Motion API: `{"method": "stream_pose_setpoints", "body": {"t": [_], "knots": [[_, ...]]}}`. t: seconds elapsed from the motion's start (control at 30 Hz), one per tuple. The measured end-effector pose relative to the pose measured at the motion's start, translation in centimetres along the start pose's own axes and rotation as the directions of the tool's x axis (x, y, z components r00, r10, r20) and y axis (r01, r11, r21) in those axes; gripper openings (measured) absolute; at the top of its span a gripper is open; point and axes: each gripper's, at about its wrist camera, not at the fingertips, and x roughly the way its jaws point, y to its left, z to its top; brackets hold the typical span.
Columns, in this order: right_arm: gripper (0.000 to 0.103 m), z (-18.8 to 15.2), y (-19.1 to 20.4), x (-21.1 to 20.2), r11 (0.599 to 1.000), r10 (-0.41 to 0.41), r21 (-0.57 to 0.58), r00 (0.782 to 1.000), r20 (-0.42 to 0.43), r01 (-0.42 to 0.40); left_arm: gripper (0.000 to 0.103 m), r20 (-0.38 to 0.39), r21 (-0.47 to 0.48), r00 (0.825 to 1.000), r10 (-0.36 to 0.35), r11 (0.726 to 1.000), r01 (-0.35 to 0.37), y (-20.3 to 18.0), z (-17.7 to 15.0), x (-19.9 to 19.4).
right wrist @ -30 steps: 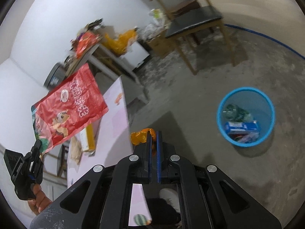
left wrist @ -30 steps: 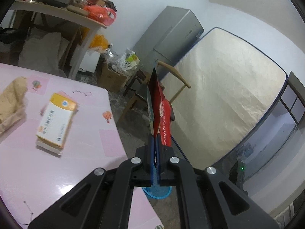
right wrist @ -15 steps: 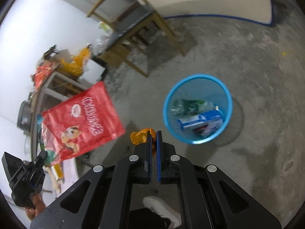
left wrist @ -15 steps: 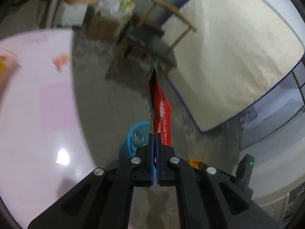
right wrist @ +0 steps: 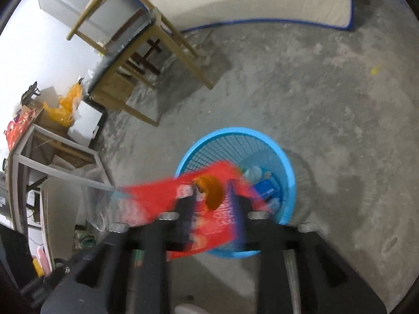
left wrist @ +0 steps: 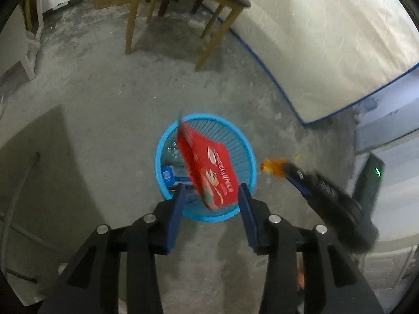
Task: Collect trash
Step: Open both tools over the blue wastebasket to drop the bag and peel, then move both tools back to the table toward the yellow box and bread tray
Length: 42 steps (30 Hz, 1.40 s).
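**Both claws let go over the blue bin**

A wooden chair (left wrist: 188, 2) with a dark seat stands on the bare concrete floor (left wrist: 86, 99) beyond the blue mesh wastebasket (left wrist: 167, 141), and a quilted mattress (left wrist: 327, 41) edged in blue leans past it. In the right wrist view a grey refrigerator (right wrist: 86, 10) stands behind the chair, with a metal-framed table (right wrist: 52, 146) and an orange plastic bag (right wrist: 65, 104) to the left. Nothing blocks the basket's mouth.

The red snack bag (left wrist: 209, 167) carries white lettering and a cartoon figure, too blurred to read. A blue carton (left wrist: 170, 176) and a clear bottle (right wrist: 252, 172) lie inside the basket.

The left claw (left wrist: 212, 198) is opening, its blue pads apart and off the red bag, which hangs loose and tilted above the basket. The right claw (right wrist: 212, 204) is opening too; the orange scrap (right wrist: 210, 191) sits between its fingers and no pad visibly presses it. In the left view that scrap (left wrist: 272, 167) shows at the right claw's tip, just right of the rim.

A second ago both claws were clamped shut on their trash, with the left view still showing the pink table. Now both look down at the basket
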Motion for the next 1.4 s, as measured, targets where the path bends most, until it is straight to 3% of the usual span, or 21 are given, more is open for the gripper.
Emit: {"method": "stream_pose_setpoints", "body": {"t": [0.1, 0.2, 0.5, 0.7, 0.93, 1.2, 1.4], "knots": [[0.052, -0.1, -1.3, 3.6, 0.995, -0.102, -0.030, 0.993, -0.055, 0.100, 0.046, 0.012, -0.026, 0.999, -0.031, 0.999, 0.031, 0.2, -0.2, -1.3], [0.052, -0.5, -2.5, 4.5, 0.991, -0.133, -0.014, 0.988, -0.075, 0.133, 0.049, 0.062, -0.002, 0.998, -0.027, 1.000, 0.027, 0.6, -0.8, -4.9], [0.053, -1.9, -2.8, 1.1, 0.993, -0.111, -0.034, 0.994, -0.016, 0.111, 0.065, 0.233, 0.058, 0.972, 0.008, 0.998, -0.022, 1.2, -3.1, -14.6], [0.060, -3.6, -1.0, -3.7, 0.992, -0.071, -0.102, 0.996, 0.054, 0.076, 0.079, 0.335, 0.129, 0.942, 0.027, 0.989, -0.075, 1.5, -8.4, -19.6], [0.067, -6.3, 4.3, -9.7, 0.952, 0.009, -0.304, 0.992, 0.127, 0.030, 0.082, 0.390, 0.166, 0.919, 0.061, 0.977, -0.135, 3.5, -14.6, -23.7], [0.069, -8.8, 10.7, -12.7, 0.897, 0.077, -0.441, 0.990, 0.118, -0.017, 0.088, 0.411, 0.043, 0.902, 0.133, 0.985, -0.164, 9.5, -19.7, -28.0], [0.080, -11.3, 16.8, -14.2, 0.835, 0.141, -0.544, 0.987, 0.075, -0.078, 0.097, 0.474, -0.119, 0.855, 0.208, 0.978, -0.172, 15.0, -23.7, -32.3]]}}
